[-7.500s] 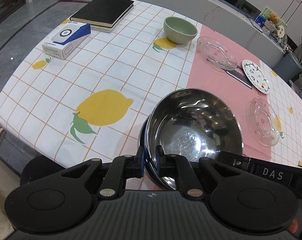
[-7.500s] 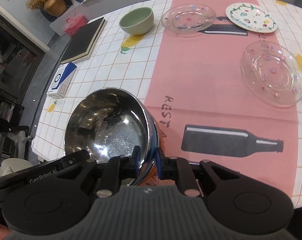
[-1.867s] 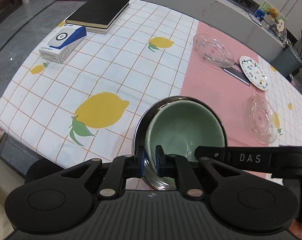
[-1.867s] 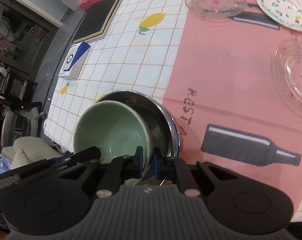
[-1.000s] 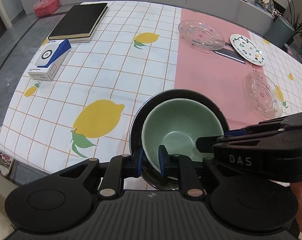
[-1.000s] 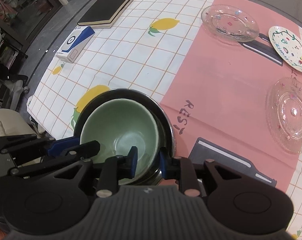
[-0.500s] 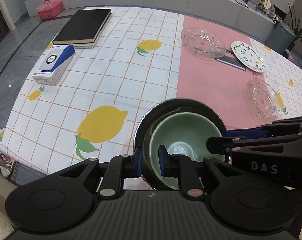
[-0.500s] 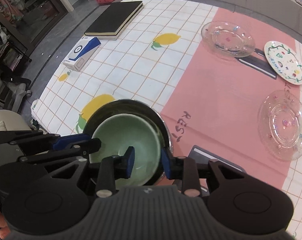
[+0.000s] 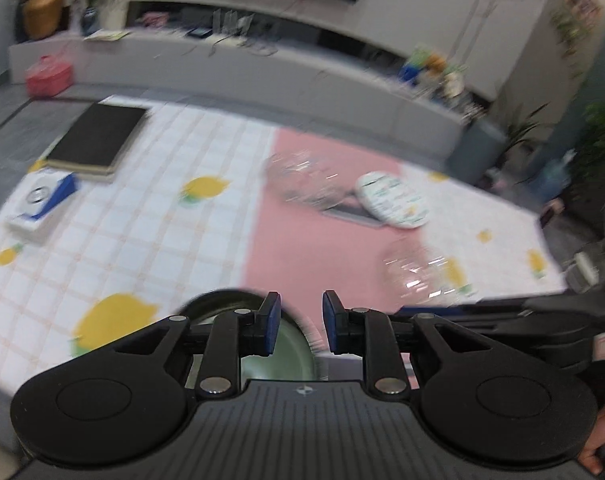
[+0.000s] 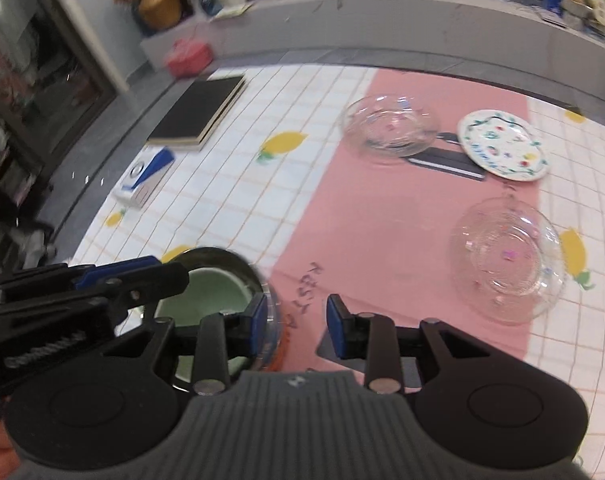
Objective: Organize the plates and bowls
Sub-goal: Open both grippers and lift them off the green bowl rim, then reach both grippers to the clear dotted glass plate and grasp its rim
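Note:
The green bowl (image 10: 210, 292) sits nested inside the steel bowl (image 10: 238, 262) at the table's near edge; it also shows in the left wrist view (image 9: 278, 356), half hidden by my fingers. My left gripper (image 9: 300, 328) is open and empty, raised above and just right of the bowls. My right gripper (image 10: 296, 324) is open and empty, just right of the steel bowl's rim. A near glass plate (image 10: 508, 260), a far glass plate (image 10: 390, 126) and a white patterned plate (image 10: 502, 144) lie apart on the pink cloth.
A black book (image 10: 200, 110) and a blue-and-white box (image 10: 146, 178) lie at the far left of the lemon-print tablecloth (image 10: 238, 184). A low grey counter (image 10: 422, 24) runs behind the table. The left wrist view is motion-blurred.
Both grippers opened, letting go of the nested bowls, and lifted and tilted up away from them. The green bowl stays inside the steel bowl on the table.

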`<state>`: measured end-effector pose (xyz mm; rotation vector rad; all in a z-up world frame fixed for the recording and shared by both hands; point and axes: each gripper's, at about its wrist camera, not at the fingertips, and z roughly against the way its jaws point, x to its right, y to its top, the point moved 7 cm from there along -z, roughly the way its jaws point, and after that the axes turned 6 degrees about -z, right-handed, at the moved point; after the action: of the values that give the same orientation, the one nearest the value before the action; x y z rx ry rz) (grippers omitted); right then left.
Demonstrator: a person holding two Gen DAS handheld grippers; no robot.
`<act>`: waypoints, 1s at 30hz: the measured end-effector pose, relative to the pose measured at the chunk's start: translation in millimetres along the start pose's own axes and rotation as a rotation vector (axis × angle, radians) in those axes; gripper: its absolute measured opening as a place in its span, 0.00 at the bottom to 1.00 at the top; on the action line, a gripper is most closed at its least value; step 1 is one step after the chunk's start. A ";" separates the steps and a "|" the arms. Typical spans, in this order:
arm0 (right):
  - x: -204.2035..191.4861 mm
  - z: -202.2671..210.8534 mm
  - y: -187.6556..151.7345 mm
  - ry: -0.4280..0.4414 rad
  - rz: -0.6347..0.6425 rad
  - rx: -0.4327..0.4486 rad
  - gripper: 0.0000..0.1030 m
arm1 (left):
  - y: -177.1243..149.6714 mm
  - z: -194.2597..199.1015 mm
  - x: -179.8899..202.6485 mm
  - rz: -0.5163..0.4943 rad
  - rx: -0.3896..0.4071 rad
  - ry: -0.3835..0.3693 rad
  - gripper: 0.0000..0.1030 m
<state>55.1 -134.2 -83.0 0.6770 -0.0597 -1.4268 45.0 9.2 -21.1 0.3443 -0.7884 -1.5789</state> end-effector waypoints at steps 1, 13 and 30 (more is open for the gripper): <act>6.8 2.7 -1.8 0.008 -0.019 0.015 0.31 | 0.8 -2.0 7.1 0.001 0.009 -0.016 0.26; 108.0 26.2 -38.1 -0.142 -0.156 0.260 0.32 | -14.1 -53.0 78.6 -0.061 0.022 -0.073 0.26; 215.2 8.5 -55.1 -0.223 -0.308 0.238 0.32 | -29.9 -128.7 90.9 0.114 0.009 -0.089 0.26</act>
<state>40.4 -334.9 -177.5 0.7408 -0.3158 -1.8071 87.6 -114.9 -113.2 0.2331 -0.8689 -1.4924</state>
